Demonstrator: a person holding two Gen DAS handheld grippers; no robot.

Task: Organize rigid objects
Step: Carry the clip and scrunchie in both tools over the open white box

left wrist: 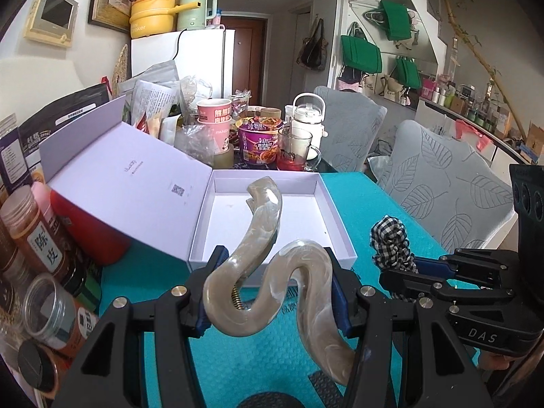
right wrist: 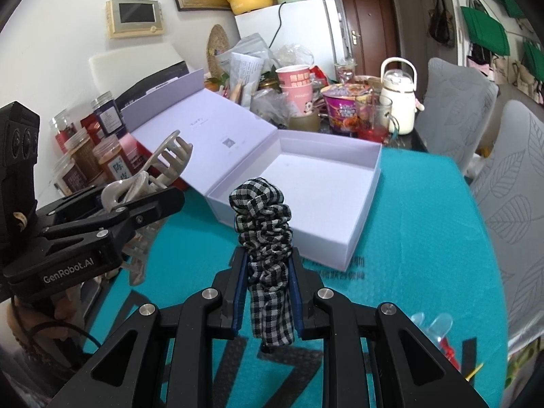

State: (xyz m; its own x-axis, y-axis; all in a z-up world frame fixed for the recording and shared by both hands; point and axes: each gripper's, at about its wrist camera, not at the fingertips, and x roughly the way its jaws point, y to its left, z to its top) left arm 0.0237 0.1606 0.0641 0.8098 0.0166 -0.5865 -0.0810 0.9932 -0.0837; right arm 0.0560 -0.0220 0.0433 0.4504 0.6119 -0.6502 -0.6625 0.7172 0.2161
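Left wrist view: left gripper clamps beige hair claw; right gripper pinches checked scrunchie, both near the open white box on the table.

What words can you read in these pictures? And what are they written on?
"DAS": on the side of the right gripper.
"GenRobot.AI": on the side of the left gripper.
"陈皮": on the label of a spice jar.
"PANDA": on the lower pink paper cup.
"...ni ...ooker", partly hidden: on the yellow pot.
Too small or blurred to read: the open white box lid print and code, the purple noodle bowl, the dark bags, the mat's print.
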